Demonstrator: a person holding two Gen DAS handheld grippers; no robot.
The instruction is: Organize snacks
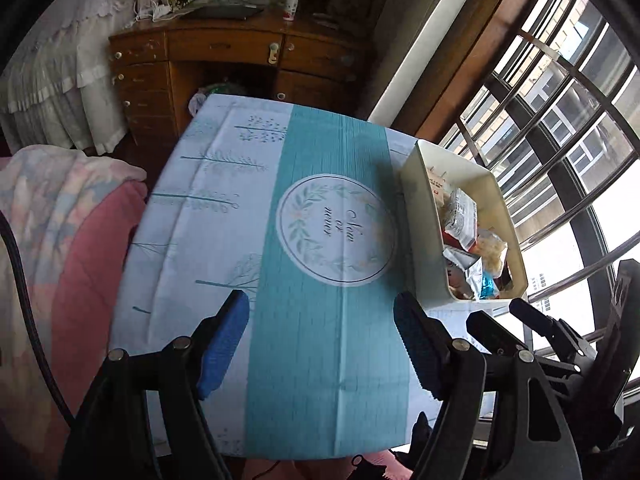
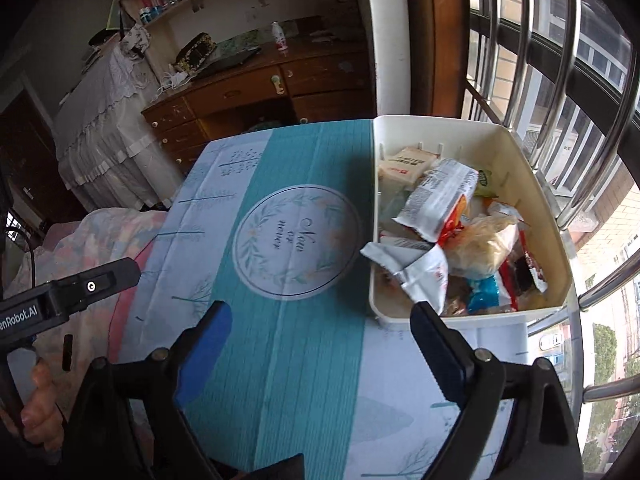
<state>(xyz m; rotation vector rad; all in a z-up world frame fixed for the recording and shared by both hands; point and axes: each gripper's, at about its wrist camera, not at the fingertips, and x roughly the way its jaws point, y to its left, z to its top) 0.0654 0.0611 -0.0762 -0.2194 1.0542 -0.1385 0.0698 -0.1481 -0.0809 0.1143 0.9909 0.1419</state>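
A cream plastic bin (image 2: 532, 184) stands at the right side of the table near the window, holding several snack packets (image 2: 440, 200). It also shows in the left wrist view (image 1: 416, 208) with the snack packets (image 1: 464, 216) inside. My left gripper (image 1: 320, 304) is open and empty above the teal stripe of the tablecloth, left of the bin. My right gripper (image 2: 320, 312) is open and empty over the table, its right finger just before the bin's near wall. The right gripper's body shows in the left wrist view (image 1: 560, 332).
The table wears a white and teal cloth (image 1: 328, 152) with a round emblem (image 2: 296, 240). A wooden desk (image 1: 224, 60) stands behind it. A pink blanket (image 1: 60, 220) lies left. Barred windows (image 2: 560, 80) run along the right.
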